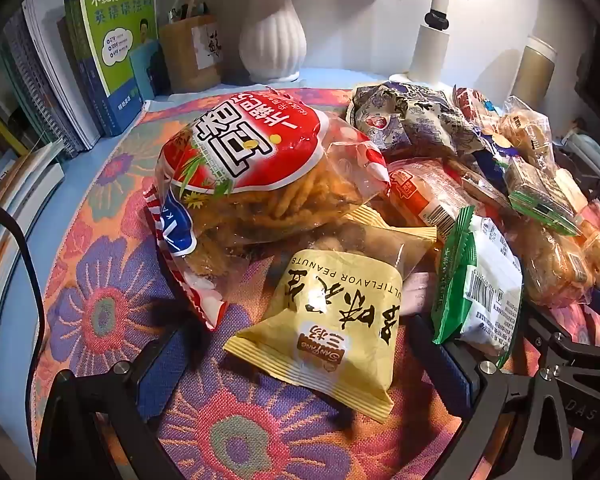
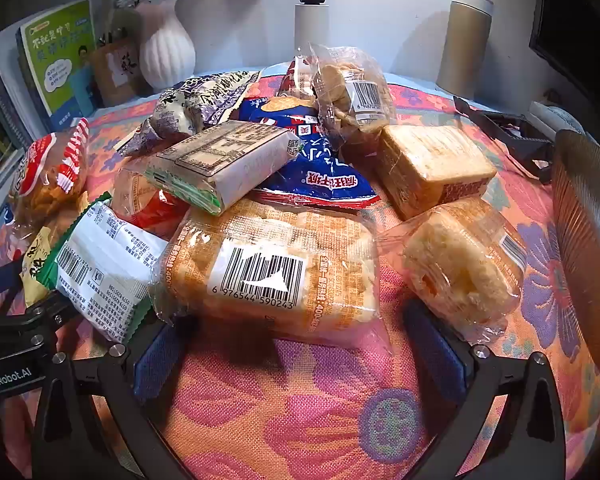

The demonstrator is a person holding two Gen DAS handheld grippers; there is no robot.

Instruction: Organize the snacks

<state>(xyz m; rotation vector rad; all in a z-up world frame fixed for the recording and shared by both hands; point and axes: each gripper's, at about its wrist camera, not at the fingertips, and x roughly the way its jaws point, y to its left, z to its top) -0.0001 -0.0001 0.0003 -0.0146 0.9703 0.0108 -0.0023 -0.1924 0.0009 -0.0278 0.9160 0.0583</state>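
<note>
A heap of snack packs lies on a flowered cloth (image 1: 100, 312). In the left wrist view my left gripper (image 1: 308, 364) is open, its fingers on either side of a yellow peanut pack (image 1: 332, 328). Behind it lies a big red-topped bag of fried sticks (image 1: 260, 176), and to the right a green-and-white pack (image 1: 480, 284). In the right wrist view my right gripper (image 2: 300, 356) is open in front of a clear orange pack with a barcode (image 2: 268, 272). A pastry pack (image 2: 460, 272) lies by its right finger. The left gripper's body (image 2: 16, 344) shows at far left.
Books (image 1: 112, 48), a wooden pen holder (image 1: 190, 52), a white vase (image 1: 272, 36) and a lamp base (image 1: 432, 48) stand at the back. A tan flask (image 2: 464, 40) stands back right. A dark rounded object (image 2: 588, 240) sits at the right edge.
</note>
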